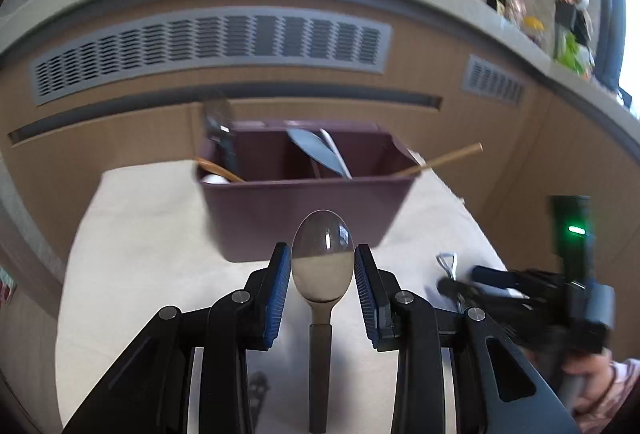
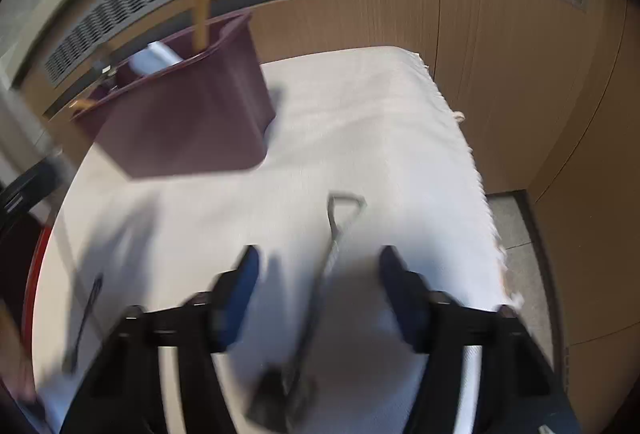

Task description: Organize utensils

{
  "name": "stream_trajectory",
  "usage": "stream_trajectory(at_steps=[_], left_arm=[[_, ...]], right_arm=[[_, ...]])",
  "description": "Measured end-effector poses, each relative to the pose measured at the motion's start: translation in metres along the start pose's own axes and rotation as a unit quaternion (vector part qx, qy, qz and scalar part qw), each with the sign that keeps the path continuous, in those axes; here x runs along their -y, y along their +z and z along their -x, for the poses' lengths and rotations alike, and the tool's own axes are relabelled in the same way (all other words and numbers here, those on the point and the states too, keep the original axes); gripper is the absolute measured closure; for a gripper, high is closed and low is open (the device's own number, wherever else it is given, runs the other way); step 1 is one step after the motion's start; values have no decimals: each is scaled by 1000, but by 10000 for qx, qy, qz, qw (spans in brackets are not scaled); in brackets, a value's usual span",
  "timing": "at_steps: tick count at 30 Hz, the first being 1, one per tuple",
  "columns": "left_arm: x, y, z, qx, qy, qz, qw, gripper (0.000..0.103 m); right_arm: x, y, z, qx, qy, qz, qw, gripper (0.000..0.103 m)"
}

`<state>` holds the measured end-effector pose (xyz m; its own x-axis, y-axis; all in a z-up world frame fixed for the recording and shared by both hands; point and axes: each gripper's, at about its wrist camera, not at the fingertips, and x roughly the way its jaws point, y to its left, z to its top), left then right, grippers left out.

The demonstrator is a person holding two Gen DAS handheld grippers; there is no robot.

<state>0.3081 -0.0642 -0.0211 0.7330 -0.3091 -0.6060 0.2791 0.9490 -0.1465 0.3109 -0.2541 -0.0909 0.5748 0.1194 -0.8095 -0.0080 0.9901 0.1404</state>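
- Holding our left gripper [image 1: 322, 272] low over the white cloth [image 1: 140, 254], we see a metal spoon [image 1: 322, 266] lying lengthwise between its blue pads [image 1: 280, 290]; the fingers stand apart on either side of the bowl, and we cannot tell whether they touch it.
- Beyond the spoon sits the purple caddy [image 1: 304, 210], with a blue spatula [image 1: 316, 150] in its middle section, a wooden stick [image 1: 440, 160] leaning out of its right end, and more utensils at its left end.
- Our right gripper [image 2: 318, 274] is spread wide above the cloth, blurred, gripping nothing.
- A metal utensil with a loop-shaped end [image 2: 340, 218] lies on the cloth between those fingers.
- A dark utensil [image 2: 86, 318] lies near the cloth's left edge in the right wrist view.
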Motion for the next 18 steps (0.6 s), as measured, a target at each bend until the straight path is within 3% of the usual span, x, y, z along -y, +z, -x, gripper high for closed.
stream_trajectory(at_steps=[6,8,9,14,18], left_arm=[[-31,-7,16,12,-165,295,9994,69],[-33,-13,21,33,-224,406,9989,69],[-34,-17,28,47,-242,453,9987,69],[-40,-22,46,148,-283,624,9975,69],[-36,-21,61,300,-319,611,9972,69]], right_arm=[[-19,17,-31,53,-890,214,9958,67],[-27,16,-31,63,-1029,445,9937,82],[-26,16,-29,61,-1037,478,9934,82],[-13,13,14,587,-422,207,9972,82],[-18,9,65,1097,-5,333,9934,82]])
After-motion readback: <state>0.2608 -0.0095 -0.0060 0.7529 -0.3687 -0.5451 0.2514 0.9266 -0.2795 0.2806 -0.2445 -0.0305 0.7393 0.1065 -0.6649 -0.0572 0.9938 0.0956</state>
